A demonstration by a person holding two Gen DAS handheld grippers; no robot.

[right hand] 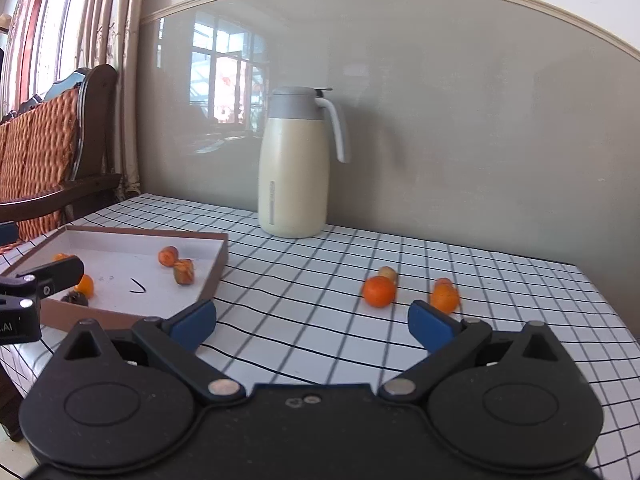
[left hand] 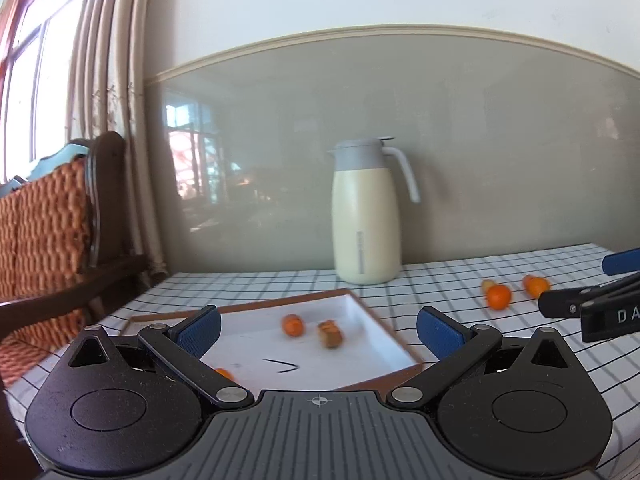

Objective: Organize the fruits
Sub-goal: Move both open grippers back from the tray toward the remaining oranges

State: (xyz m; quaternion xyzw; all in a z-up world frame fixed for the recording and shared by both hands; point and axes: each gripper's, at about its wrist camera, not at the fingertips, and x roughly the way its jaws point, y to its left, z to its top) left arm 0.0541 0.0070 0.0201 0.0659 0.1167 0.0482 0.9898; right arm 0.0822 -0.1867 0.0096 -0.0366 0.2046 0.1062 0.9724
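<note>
We take the tray [right hand: 120, 240] as our landmark: a shallow white box with a brown rim, lying on the checked tablecloth [right hand: 320, 320], presumably there as the place where the fruit is to be gathered. Behind it and off to its right the cream jug [right hand: 294, 176] stands against the wall, well apart from the work and likely left out of the way.

Our left gripper [left hand: 318, 330] hangs over the tray's near edge, jaws spread wide and empty. Our right gripper [right hand: 312, 320] is to the right of the tray, equally wide and empty, facing the loose fruit, which suits a reach for the next piece.

Inside the tray lie several small pieces; a round orange one [right hand: 168, 256] touches a browner piece [right hand: 184, 272]. To the tray's right, on the cloth, wait a mandarin [right hand: 379, 291] and a second orange fruit [right hand: 444, 297], each with a paler fruit just behind.
</note>
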